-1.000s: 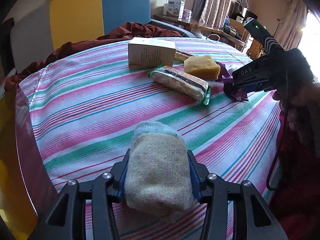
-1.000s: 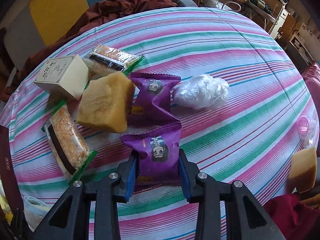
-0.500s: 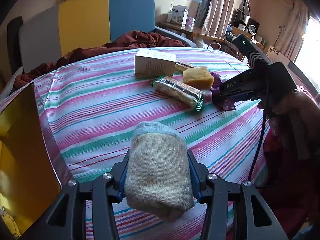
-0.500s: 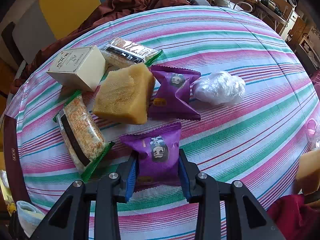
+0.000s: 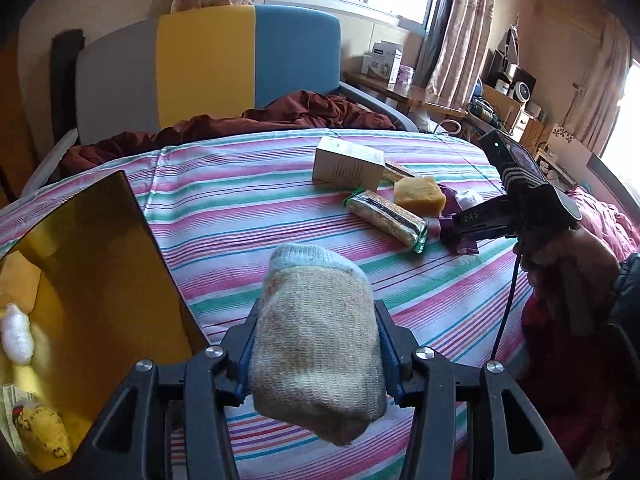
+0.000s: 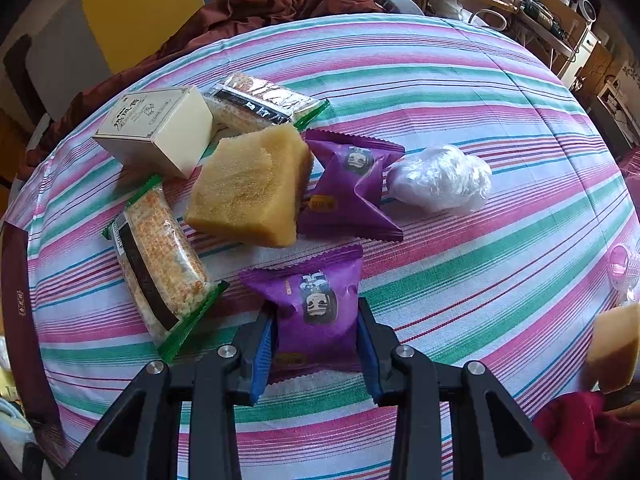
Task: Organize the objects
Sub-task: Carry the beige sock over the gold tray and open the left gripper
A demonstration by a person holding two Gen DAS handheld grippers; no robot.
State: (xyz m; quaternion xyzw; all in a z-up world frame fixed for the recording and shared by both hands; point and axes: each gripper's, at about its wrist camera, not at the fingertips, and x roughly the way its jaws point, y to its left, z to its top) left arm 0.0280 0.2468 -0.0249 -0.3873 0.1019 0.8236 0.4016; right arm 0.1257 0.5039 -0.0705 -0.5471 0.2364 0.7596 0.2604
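Note:
My left gripper [image 5: 318, 320] is shut on a rolled beige sock [image 5: 312, 360], held in the air above the near edge of the striped tablecloth [image 5: 240, 208]. An open gold-lined box [image 5: 92, 264] stands just to its left. My right gripper [image 6: 316, 316] points steeply down and is shut on a purple snack packet [image 6: 320, 280] that rests on the cloth. In the left wrist view that right gripper [image 5: 460, 232] shows at the right, in a person's hand [image 5: 572, 264].
Beyond the held packet lie a second purple packet [image 6: 348, 188], a yellow sponge [image 6: 248, 192], a white carton [image 6: 160, 132], two cracker packs [image 6: 156, 268] [image 6: 260, 104] and a wad of clear plastic [image 6: 440, 184]. A pink cup [image 6: 622, 268] sits at the right edge.
My left gripper has risen and pulled back with the sock, bringing the gold box into view at the left. The right gripper has stayed on its purple packet.

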